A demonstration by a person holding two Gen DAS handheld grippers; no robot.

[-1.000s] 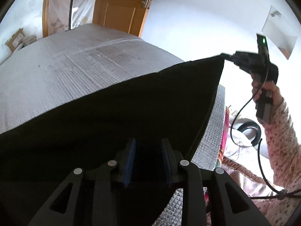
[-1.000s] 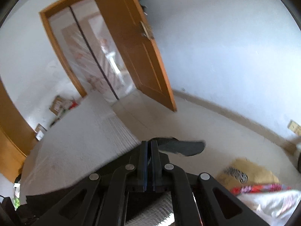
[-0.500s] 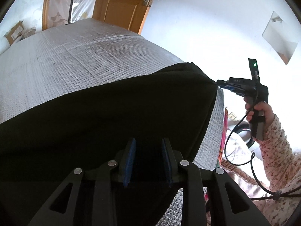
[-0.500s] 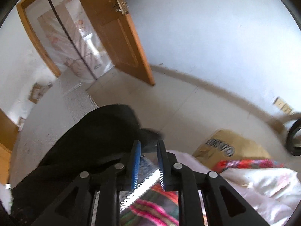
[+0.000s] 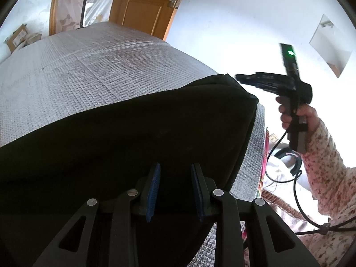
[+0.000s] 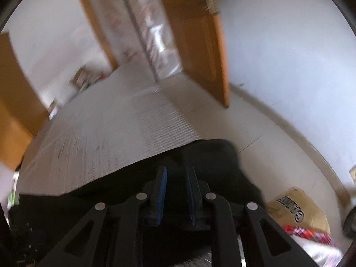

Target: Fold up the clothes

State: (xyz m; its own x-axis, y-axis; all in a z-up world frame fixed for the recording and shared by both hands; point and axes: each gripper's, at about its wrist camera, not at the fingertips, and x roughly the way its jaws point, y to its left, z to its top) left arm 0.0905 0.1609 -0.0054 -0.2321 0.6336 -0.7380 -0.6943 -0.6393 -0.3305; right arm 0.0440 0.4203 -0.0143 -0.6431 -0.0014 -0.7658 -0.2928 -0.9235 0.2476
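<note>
Closest in the left wrist view, the left gripper (image 5: 174, 189) has its two blue pads apart, and the black cloth (image 5: 133, 133) lies under and past them. No pad presses on it, so nothing is held there. The cloth is spread over the near part of the bed (image 5: 77, 66), which has a silver-grey bumpy cover, and its far corner sits at about 1 o'clock near the bed's edge.

In the right wrist view, the right gripper (image 6: 175, 191) also has its pads apart, with the same black cloth (image 6: 211, 162) beneath them and not pinched.

The cloth looks soft, floppy and light (it sags and rounds at its edges, like a thin shirt or trousers). It will bend wherever it is lifted and will not break. It may slide a bit on the shiny cover. I think the best places to grab are an edge or a corner, pinching one layer only, with both grippers on the same edge so the fold stays straight.

Farther away, the left wrist view shows the other gripper from outside, at 2 o'clock: it hangs in the air just past the cloth's corner, held by a hand (image 5: 298, 115) in a flowered sleeve, with a wire trailing down. The right wrist view is blurry, but it alone shows the floor past the bed, a brown bag (image 6: 296, 209) at 4 o'clock, and the open wooden door (image 6: 195, 40) at 12 o'clock.
</note>
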